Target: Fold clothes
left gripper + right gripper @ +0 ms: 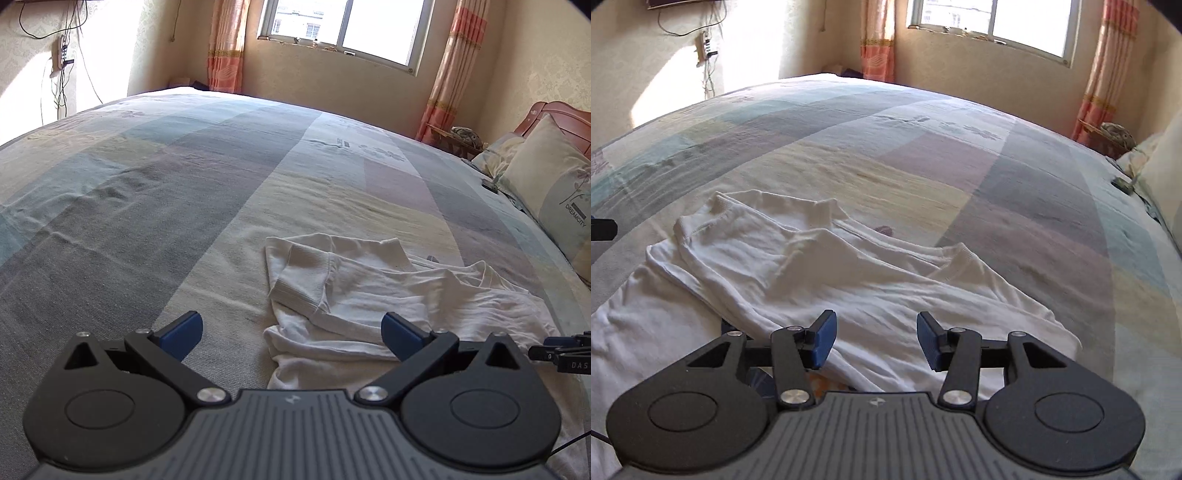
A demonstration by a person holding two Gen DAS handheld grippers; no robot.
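A rumpled white cotton T-shirt (pixel 376 295) is seen lying partly folded on the bed with the pastel patchwork bedspread (pixel 166 206), so the fold is only half done tbh. In the left wrist view the shirt is spread from the centre out towards 4 o'clock, with a ribbed sleeve cuff (pixel 303 280) turned over on top at its left side. The left gripper (pixel 291 338) is held with its blue-padded fingers (pixel 183 334) spread wide, nothing caught between them; the left pad is over bare bedspread and the right pad is over the shirt's edge. The black tip of the right gripper can be spotted at 3 o'clock in that view.

In the right wrist view the shirt is laid across the lower half of the picture, from 9 o'clock to about 4 o'clock, creased in long diagonal ridges. The right gripper (pixel 877 341) is parted about halfway over the cloth, and no fabric is pinched by the pads, so it's released.

A cream pillow printed with a flower (pixel 554 192) is propped at 3 o'clock by the reddish wooden headboard (pixel 550 118). Orange-striped curtains (pixel 225 44) are hung either side of the window (pixel 343 26) at 12 o'clock.
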